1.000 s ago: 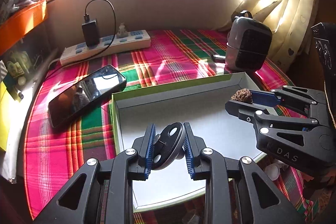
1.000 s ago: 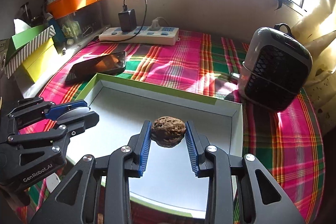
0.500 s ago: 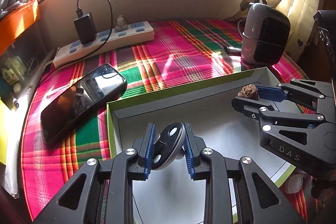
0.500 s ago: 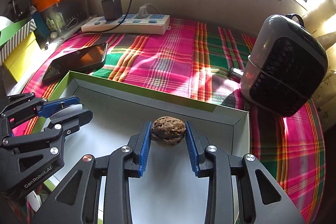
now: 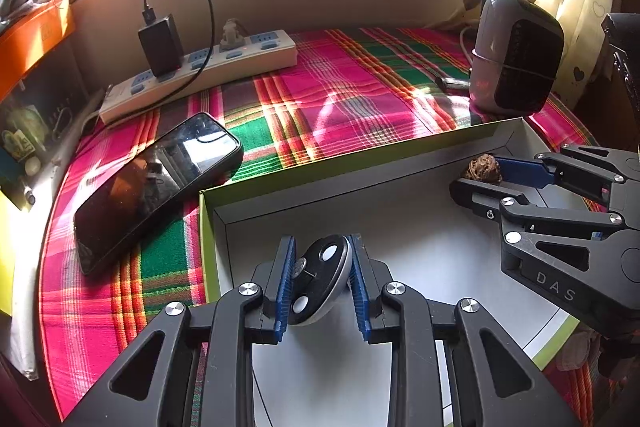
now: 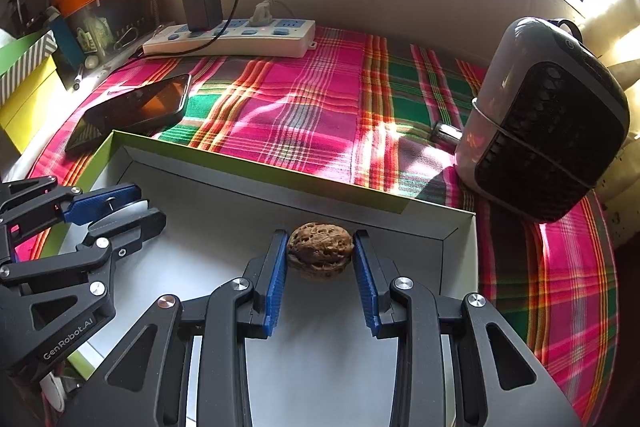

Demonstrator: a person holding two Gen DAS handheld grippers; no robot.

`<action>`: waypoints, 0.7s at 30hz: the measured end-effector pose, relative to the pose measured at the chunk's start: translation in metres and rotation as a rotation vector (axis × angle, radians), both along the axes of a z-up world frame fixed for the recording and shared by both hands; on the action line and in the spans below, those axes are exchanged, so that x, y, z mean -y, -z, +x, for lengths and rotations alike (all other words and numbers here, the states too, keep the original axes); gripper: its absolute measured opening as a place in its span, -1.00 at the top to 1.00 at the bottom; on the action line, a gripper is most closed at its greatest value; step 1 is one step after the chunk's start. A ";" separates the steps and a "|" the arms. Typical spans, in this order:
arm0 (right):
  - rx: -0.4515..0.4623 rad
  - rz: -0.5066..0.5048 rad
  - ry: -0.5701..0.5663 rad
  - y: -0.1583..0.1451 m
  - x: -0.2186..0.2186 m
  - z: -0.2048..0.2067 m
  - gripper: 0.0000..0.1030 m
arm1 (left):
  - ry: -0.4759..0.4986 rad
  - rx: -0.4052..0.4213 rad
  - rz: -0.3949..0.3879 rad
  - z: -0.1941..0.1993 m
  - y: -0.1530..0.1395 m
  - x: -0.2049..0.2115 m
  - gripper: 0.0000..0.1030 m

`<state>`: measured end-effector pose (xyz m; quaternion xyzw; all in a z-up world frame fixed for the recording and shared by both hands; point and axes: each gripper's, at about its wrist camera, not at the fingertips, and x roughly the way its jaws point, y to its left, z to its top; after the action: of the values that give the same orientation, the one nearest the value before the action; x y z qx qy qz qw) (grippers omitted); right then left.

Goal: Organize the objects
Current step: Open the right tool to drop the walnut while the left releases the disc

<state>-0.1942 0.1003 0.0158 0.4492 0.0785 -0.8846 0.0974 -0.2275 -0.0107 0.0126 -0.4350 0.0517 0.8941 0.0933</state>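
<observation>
We hold a small round disc (image 5: 320, 277) between the blue pads of our left gripper (image 5: 322, 283), the jaws nearly closed on it and the disc tilted on edge. Our right gripper (image 6: 320, 267) is clamped on a walnut (image 6: 320, 251), its jaws a little wider, the pads pressing on both ends of the nut. Both grips look the same as a second ago. What has changed is our position: both grippers have come down and forward over the box (image 5: 360, 155), so its white floor now fills the space beneath and ahead of the fingers, and its green far wall sits closer in front of us than before. In the last half second little has shifted. The phone (image 5: 156, 183) lies ahead and to the left of the left gripper, outside the box on the plaid cloth (image 5: 340, 99), nearer to us now. The power strip (image 6: 228, 41) lies farther ahead, against the wall. The heater (image 6: 544, 115) stands ahead and to the right of the right gripper, just beyond the box corner.
</observation>
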 end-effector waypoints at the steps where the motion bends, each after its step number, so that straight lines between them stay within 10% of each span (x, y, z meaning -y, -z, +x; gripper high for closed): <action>1: 0.001 0.002 0.002 0.001 0.000 0.000 0.34 | -0.001 -0.001 -0.001 0.000 0.000 0.000 0.53; 21: -0.017 -0.017 0.019 -0.003 -0.001 0.005 0.09 | -0.011 0.004 0.033 0.001 -0.005 0.004 0.29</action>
<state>-0.1893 0.1013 0.0192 0.4415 0.0673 -0.8900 0.0923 -0.2266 -0.0144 0.0175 -0.4355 0.0343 0.8944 0.0955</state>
